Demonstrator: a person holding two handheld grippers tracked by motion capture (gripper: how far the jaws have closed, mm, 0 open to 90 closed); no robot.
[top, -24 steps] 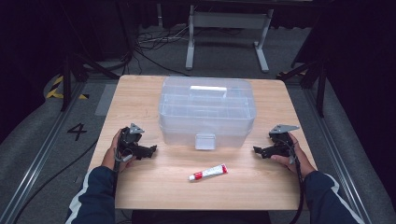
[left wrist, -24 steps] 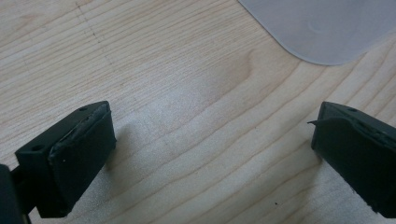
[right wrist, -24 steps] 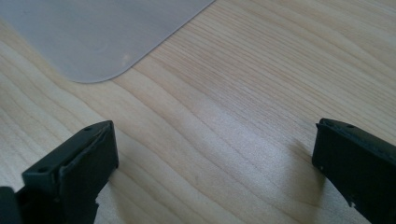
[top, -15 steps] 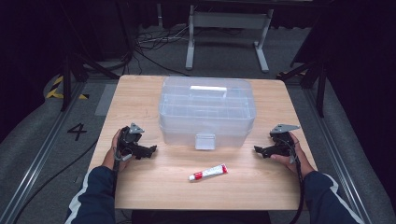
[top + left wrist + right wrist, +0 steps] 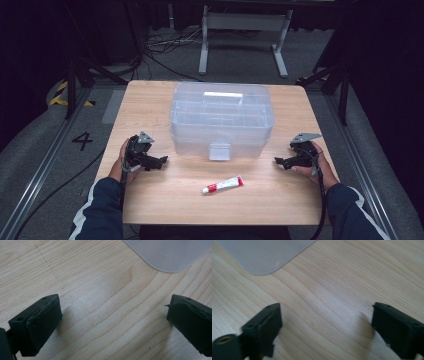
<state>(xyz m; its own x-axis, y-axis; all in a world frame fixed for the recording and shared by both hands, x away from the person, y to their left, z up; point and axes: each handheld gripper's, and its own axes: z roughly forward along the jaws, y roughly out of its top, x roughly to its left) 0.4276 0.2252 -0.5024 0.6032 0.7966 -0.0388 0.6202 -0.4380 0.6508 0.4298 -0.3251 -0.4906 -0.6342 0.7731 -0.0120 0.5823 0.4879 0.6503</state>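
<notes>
We recorded the wooden surface (image 5: 165,220) as the largest item; it carried every object and both of the person's hands. At its centre stood the clear plastic storage box (image 5: 222,117), lid shut and front latch (image 5: 220,151) facing the person, an orientation that we judged to favour access to the latch from the near side. A white handle lay flat in the lid.

We found the left gripper (image 5: 161,161) and the right gripper (image 5: 278,161) resting on the surface at either side of the box, well apart from it, tips pointing inward. We took this symmetric placement for a ready stance, leaving either hand free to reach the latch or the tube. In the left gripper view and the right gripper view alike, the jaws stood wide apart over bare wood, gripping nothing, with one rounded corner of the box ahead.

The smallest item, a white tube with a red cap end (image 5: 223,184), lay flat near the front edge, between the two grippers and just before the latch, touching neither.
</notes>
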